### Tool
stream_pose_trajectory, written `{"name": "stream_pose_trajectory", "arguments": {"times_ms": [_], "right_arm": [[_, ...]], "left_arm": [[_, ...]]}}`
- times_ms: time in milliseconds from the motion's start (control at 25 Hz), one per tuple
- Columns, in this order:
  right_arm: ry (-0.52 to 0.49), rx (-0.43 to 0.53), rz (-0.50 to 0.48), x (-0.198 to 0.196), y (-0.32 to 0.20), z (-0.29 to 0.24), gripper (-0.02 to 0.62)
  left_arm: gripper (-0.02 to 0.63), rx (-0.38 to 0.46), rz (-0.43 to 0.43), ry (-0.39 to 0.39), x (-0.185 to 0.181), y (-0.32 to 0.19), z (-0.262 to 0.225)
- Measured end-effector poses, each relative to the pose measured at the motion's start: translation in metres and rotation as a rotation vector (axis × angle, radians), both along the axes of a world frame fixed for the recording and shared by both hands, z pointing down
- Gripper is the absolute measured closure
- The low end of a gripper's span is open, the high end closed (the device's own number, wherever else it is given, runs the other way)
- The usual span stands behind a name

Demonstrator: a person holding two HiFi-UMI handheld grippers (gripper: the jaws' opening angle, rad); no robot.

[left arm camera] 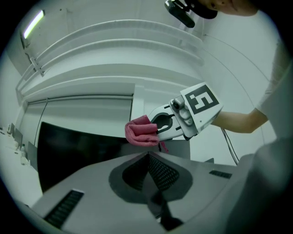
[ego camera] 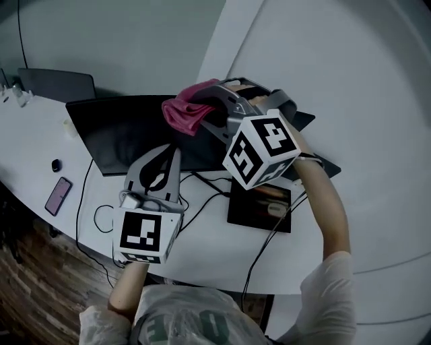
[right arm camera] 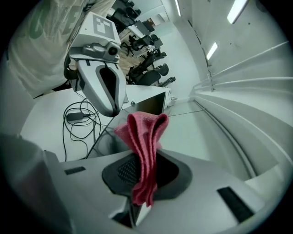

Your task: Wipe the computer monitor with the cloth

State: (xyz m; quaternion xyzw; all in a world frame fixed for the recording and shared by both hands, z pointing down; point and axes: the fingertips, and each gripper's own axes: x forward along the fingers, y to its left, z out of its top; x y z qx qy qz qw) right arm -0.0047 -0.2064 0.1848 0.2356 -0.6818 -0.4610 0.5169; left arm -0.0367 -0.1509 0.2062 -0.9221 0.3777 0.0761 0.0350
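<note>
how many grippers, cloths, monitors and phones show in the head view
grippers: 2 (left gripper, right gripper)
cloth: 1, pink, in the right gripper
monitor: 1
phone: 1
total: 5

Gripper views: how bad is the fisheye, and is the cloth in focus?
Right gripper view: heavy barrel distortion, black corners, cloth sharp, ceiling lights blown out. Left gripper view: same vignette, cloth small yet clear, monitor dark, no glare. Head view: dim, mildly soft.

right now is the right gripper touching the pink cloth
Touching. The right gripper view shows the pink cloth clamped between the jaws of the right gripper, folds sticking out beyond.
</note>
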Motion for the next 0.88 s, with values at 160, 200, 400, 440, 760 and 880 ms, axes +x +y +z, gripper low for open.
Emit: {"name": "stream_pose_trajectory", "arguments": {"times_ms": [160, 200, 400, 440, 760, 880], "right_arm": [[0.005, -0.019, 0.058, 0.058, 0.012, 0.005, 0.541], [0.004, -0.018, 0.074, 0.073, 0.014, 0.005, 0.541], [-0.085, -0.033, 0.151, 0.142, 0.022, -0.003, 0.541], [-0.097, -0.035, 0.161, 0.153, 0.024, -0.004, 0.541], [-0.179, -0.018, 0.233, 0.233, 0.029, -0.012, 0.541], [-0.196, 0.003, 0.281, 0.268, 0.032, -0.016, 0.541]], "left_arm": [[0.591, -0.006, 0.080, -0.013, 0.065, 0.018, 0.004], [0.591, -0.004, 0.100, -0.016, 0.080, 0.022, 0.004], [0.591, 0.012, 0.171, -0.039, 0.139, 0.031, 0.001], [0.591, 0.011, 0.180, -0.043, 0.148, 0.030, 0.002], [0.591, -0.008, 0.254, -0.087, 0.219, 0.032, 0.014], [0.591, -0.011, 0.272, -0.105, 0.238, 0.038, 0.021]]}}
